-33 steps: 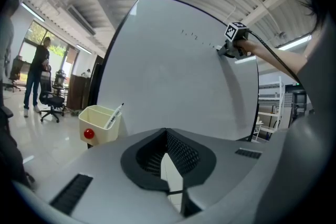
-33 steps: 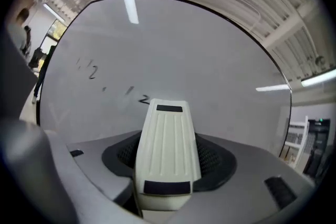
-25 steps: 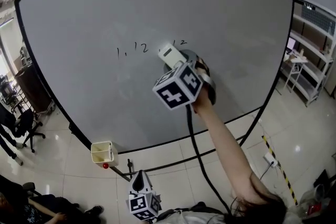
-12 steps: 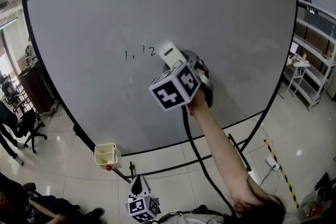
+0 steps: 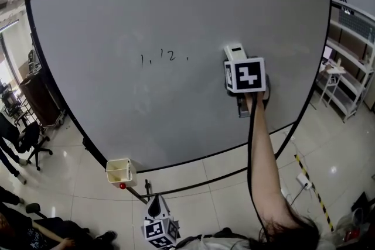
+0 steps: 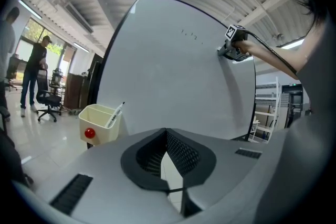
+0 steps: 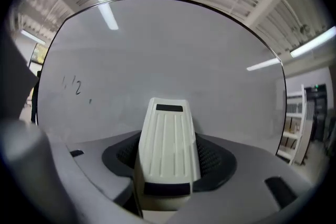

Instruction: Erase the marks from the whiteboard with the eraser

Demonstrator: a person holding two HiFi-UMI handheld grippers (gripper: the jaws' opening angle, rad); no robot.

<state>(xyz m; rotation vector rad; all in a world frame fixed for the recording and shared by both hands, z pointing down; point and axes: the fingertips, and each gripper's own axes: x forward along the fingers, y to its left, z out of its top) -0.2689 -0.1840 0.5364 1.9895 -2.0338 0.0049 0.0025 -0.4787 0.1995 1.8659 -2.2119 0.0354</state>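
Eraser held at the board, right of the marks

Low by the body, the left gripper (image 5: 159, 225) is carried with its jaws drawn together on nothing. Farther out, the white ribbed plastic eraser (image 7: 168, 139) is clamped by its sides in the right gripper (image 7: 169, 162). It is judged light, rigid and best gripped there. It is held at the large pale-grey whiteboard (image 5: 176, 9), well right of the black handwritten marks (image 5: 164, 57).

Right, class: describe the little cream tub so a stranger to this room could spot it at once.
Find the big whiteboard on its stand. At its lower left corner sits the cream tub, holding a marker. Nothing else nearby is cream with a red ball on its front.
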